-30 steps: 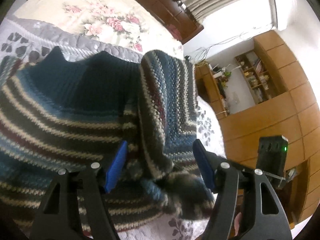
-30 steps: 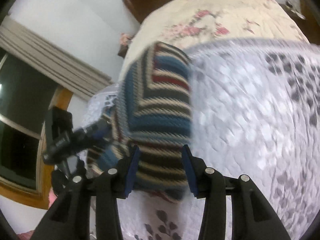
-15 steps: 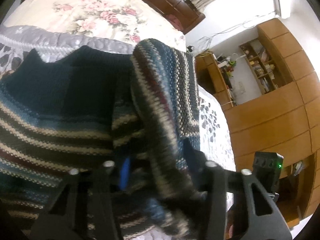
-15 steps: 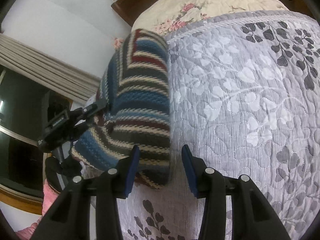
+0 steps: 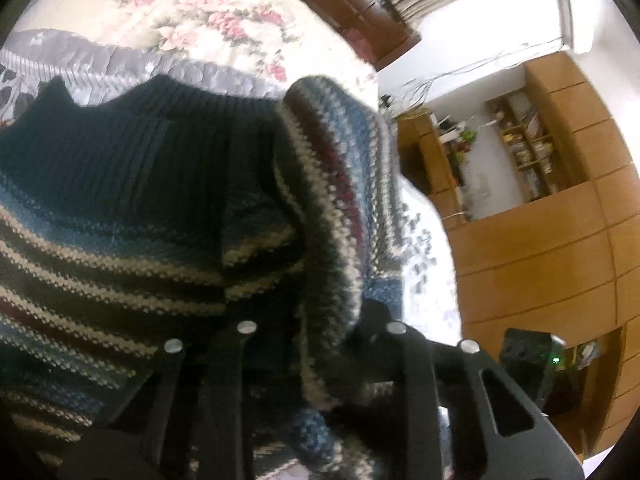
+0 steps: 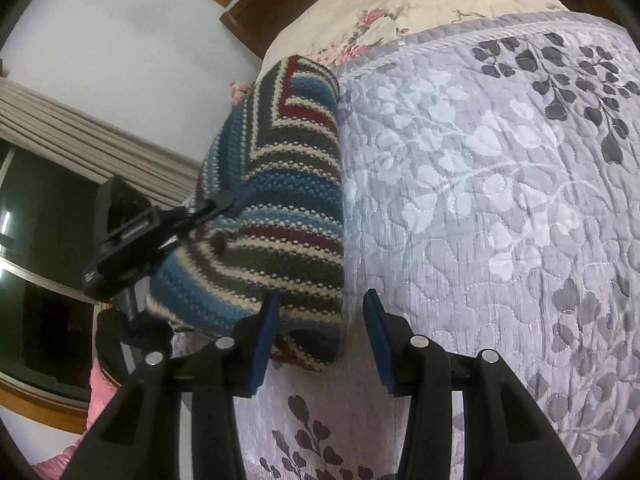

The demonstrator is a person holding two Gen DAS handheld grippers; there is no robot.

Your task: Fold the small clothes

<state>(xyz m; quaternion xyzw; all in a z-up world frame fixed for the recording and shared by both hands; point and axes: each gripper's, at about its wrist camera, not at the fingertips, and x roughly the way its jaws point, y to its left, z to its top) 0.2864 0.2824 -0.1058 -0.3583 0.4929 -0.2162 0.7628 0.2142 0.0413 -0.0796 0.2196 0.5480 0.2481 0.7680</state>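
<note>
The left claw (image 5: 320, 328), spread around the sweater (image 6: 280, 208) a second ago, is now clamped on a bunched fold of it, lifted just above the bed (image 6: 480, 200). The right claw (image 6: 320, 336) is held open and empty at the sweater's near edge. The fold is judged under way.
</note>
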